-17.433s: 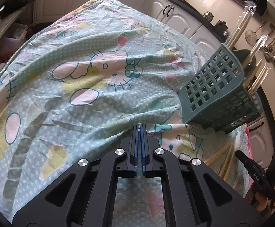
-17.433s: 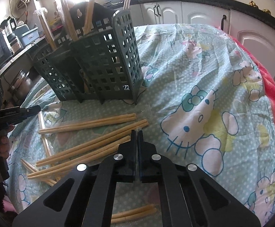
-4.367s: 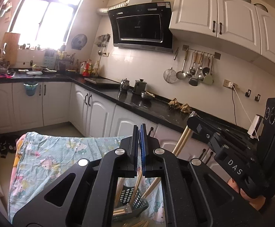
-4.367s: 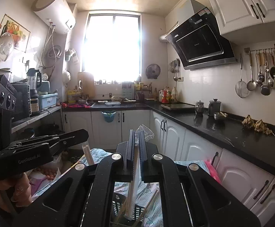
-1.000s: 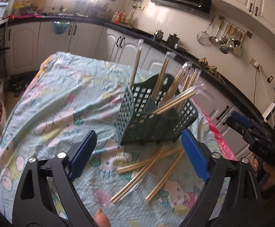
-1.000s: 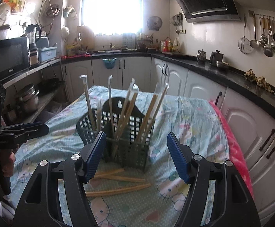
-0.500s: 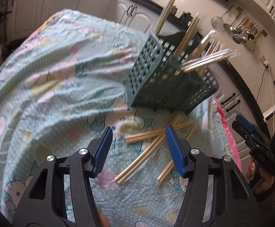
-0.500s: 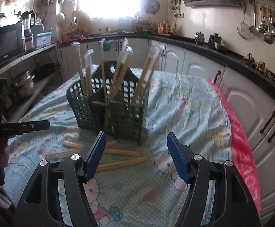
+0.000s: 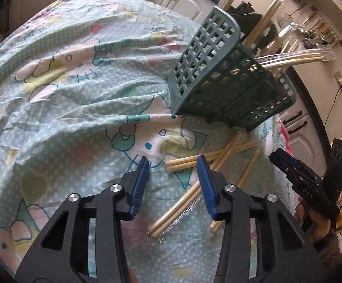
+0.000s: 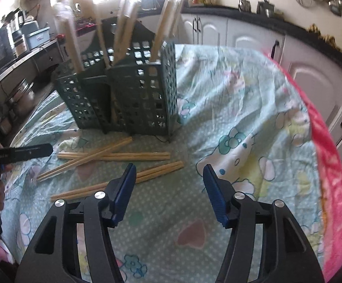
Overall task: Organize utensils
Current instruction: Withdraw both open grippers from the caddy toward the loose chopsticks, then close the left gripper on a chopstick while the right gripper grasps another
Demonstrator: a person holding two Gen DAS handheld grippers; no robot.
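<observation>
A dark green lattice utensil holder (image 9: 227, 80) (image 10: 124, 94) stands on the cartoon-print cloth and holds several wrapped chopstick pairs upright. More wrapped chopstick pairs lie loose on the cloth in front of it (image 9: 194, 174) (image 10: 116, 155). My left gripper (image 9: 173, 174) is open and empty, low over the near ends of the loose pairs. My right gripper (image 10: 169, 181) is open and empty, just right of the nearest loose pair (image 10: 124, 181). The right gripper also shows in the left wrist view (image 9: 288, 167), and the left one in the right wrist view (image 10: 25, 153).
The table is covered by a pale green cartoon cloth (image 9: 65, 82) with a pink edge at its right side (image 10: 331, 165). White kitchen cabinets (image 10: 253, 40) and a black counter stand behind. A shelf with pots (image 10: 22, 94) is at the left.
Both grippers have come down from high above toward the cloth. The left jaws have narrowed a little. The holder and loose chopsticks have not moved.
</observation>
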